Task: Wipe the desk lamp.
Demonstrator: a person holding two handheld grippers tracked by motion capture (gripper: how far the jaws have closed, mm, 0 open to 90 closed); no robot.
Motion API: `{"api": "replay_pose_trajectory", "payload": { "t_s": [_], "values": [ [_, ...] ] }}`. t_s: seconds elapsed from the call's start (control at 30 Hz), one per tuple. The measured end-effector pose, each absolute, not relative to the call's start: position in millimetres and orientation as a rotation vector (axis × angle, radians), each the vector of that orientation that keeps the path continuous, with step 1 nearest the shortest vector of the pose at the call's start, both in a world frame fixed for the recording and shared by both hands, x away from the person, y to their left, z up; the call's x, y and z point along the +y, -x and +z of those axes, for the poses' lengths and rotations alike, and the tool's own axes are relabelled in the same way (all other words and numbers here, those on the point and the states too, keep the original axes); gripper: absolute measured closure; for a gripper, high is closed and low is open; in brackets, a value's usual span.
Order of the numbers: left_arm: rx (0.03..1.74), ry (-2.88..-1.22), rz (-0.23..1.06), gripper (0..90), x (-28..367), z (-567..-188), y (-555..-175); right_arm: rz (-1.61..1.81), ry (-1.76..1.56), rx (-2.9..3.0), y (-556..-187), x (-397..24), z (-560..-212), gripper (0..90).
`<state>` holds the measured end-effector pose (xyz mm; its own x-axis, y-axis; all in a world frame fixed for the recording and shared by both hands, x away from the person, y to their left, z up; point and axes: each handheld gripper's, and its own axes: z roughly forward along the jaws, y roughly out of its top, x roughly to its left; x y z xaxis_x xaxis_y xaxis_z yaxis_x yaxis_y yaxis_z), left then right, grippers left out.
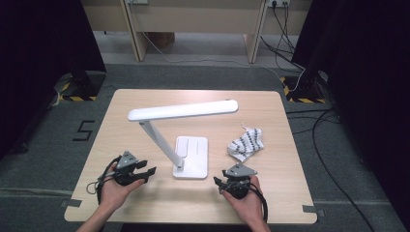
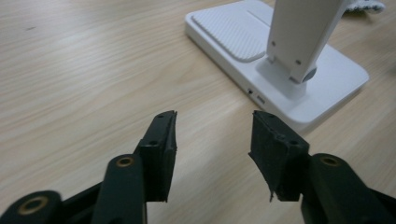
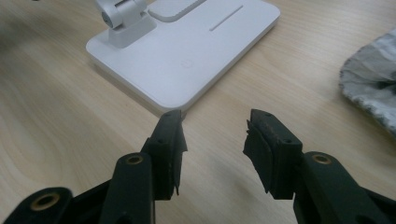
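Note:
A white desk lamp stands mid-table: its flat base point(image 1: 192, 155), a slanted arm point(image 1: 159, 140) and a long head point(image 1: 183, 110) lying level above. My left gripper point(image 1: 149, 174) is left of the base, open, with nothing between its jaws. In the left gripper view, that gripper point(image 2: 214, 135) points at the base's near corner point(image 2: 336, 79), below the arm's hinge point(image 2: 299, 60). My right gripper point(image 1: 218, 184) is at the front right of the base, also open and empty. In the right gripper view, the right gripper point(image 3: 215, 135) is just short of the base's edge point(image 3: 196, 51).
A crumpled black-and-white patterned cloth point(image 1: 246, 141) lies right of the lamp and appears at the edge of the right gripper view point(image 3: 373, 79). The wooden table point(image 1: 130, 104) is bare at the back left. Cables and dark stands line the floor around it.

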<state>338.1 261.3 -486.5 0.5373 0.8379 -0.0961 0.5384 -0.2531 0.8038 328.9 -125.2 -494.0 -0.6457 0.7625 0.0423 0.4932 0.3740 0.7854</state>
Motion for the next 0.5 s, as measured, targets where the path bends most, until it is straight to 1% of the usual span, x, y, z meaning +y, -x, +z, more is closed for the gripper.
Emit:
{"api": "replay_pose_trajectory", "payload": {
  "t_s": [0.23,0.33,0.5],
  "values": [
    [1.157,-1.935,0.544,40.4,290.9,-492.4,-312.9,1.146,-1.119,2.243,-315.8,-153.5,-490.3,53.3],
    [1.190,-1.912,0.584,35.8,300.9,-494.5,-307.1,1.140,-1.147,2.206,-312.1,-166.0,-489.4,52.8],
    [1.221,-1.865,0.594,33.8,311.0,-498.6,-304.2,1.154,-1.210,2.139,-306.6,-183.0,-492.0,51.7]
  ]
}}
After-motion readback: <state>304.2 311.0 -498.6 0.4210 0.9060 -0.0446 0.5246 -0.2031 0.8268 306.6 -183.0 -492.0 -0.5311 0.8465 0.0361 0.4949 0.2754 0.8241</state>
